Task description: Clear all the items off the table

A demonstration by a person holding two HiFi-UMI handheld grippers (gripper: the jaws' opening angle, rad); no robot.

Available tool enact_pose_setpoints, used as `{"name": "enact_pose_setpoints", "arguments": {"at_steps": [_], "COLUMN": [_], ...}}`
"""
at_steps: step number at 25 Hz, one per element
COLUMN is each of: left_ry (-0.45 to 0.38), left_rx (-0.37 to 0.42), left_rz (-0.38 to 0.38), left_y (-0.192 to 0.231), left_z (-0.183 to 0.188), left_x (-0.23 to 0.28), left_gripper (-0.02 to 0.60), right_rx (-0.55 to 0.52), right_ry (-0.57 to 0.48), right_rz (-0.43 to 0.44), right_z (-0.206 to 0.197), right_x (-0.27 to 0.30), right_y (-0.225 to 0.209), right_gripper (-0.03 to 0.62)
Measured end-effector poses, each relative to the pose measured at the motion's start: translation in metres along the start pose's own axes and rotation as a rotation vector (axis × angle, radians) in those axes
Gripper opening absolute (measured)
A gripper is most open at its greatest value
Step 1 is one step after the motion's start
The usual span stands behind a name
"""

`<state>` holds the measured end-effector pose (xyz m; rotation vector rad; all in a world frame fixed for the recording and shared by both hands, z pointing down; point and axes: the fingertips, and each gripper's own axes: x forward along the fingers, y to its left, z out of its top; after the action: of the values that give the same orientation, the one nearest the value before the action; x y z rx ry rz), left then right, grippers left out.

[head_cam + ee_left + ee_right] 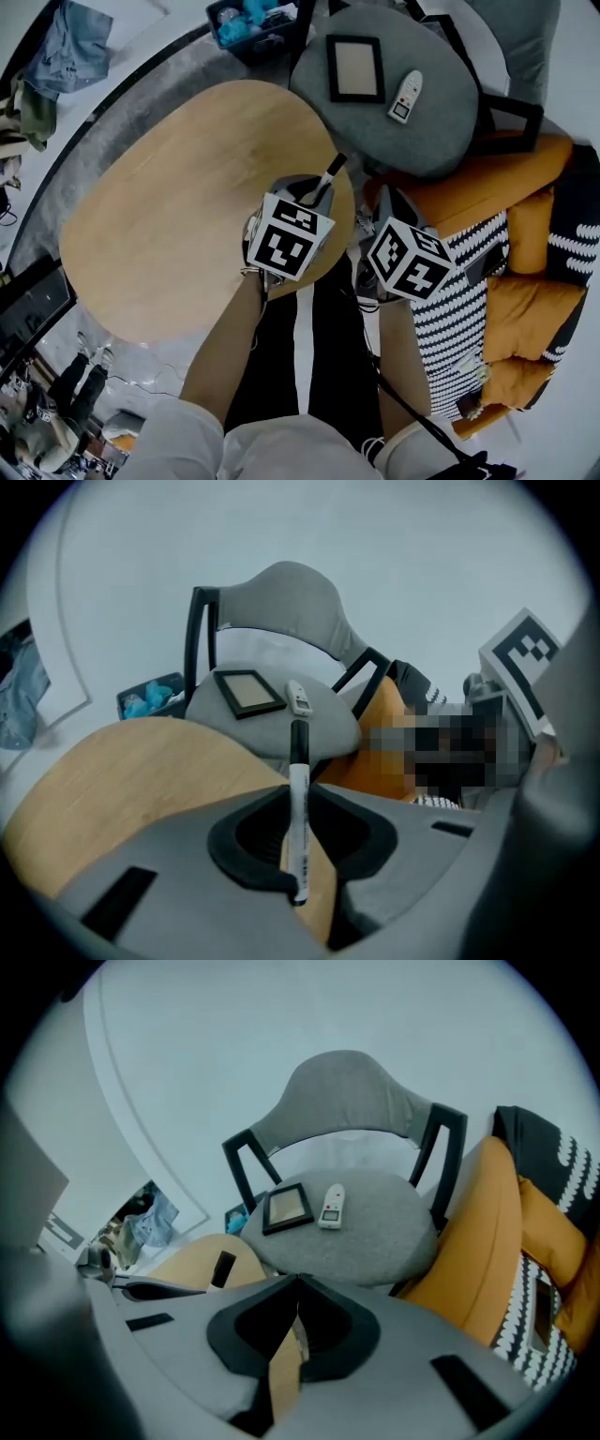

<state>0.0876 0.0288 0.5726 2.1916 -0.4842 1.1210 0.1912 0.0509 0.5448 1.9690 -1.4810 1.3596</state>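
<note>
The left gripper [299, 785] is pinching a white marker [298, 817] in its jaws over the wooden surface's [169, 216] right edge, while the right gripper's [297, 1281] jaws are pressing together beside it.

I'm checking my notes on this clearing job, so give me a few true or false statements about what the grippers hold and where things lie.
The left gripper is shut on a marker. True.
The right gripper holds the picture frame. False: its jaws are together on nothing; the frame lies on the grey chair seat.
The white remote rests on top of the frame. False: it lies beside the frame on the seat, apart from it.
The marker's black cap sticks out beyond the left gripper's jaws. True.
</note>
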Motion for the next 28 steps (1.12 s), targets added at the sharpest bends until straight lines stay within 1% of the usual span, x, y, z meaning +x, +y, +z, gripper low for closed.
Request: {"name": "enact_pose_setpoints", "arguments": {"at_steps": [3,5,9,12,18,22,26,28], "left_ry": [-0.009,-0.001,0.048,0.068,0.050,0.035,0.048,0.062], "left_rx": [-0.003,0.003,0.073,0.086,0.067,0.058,-0.004,-0.022], "left_rz": [-0.029,-0.034,-0.012,-0.004,0.040,0.098,0.115,0.137], "left_y": [-0.032,-0.048,-0.075,-0.087,-0.102,-0.099,-0.094,-0.088], "left_z": [0.016,0.022,0.030,0.047,0.098,0.131,0.156,0.168], "left_x": [0.010,0.020,0.041,0.060,0.100,0.133,0.178,0.201], "left_gripper": [0.069,0.069,0.069,0.069,0.069,0.069,0.069,0.069], "right_rx": [0.048,0.084,0.138,0.156,0.134,0.120,0.120,0.130], "right_ry": [-0.049,-0.069,-0.105,-0.118,-0.109,-0.108,-0.104,-0.100], "right_rz": [-0.028,-0.042,-0.053,-0.058,-0.059,-0.051,-0.046,-0.047], "right_z": [0.015,0.020,0.031,0.042,0.065,0.087,0.101,0.103], "right_x": [-0.017,-0.027,-0.044,-0.047,-0.038,-0.023,-0.011,-0.006], "right_y": [-0.032,-0.056,-0.096,-0.118,-0.155,-0.172,-0.191,-0.200], "right_gripper": [0.025,0.025,0.025,0.025,0.025,0.025,0.025,0.025]}}
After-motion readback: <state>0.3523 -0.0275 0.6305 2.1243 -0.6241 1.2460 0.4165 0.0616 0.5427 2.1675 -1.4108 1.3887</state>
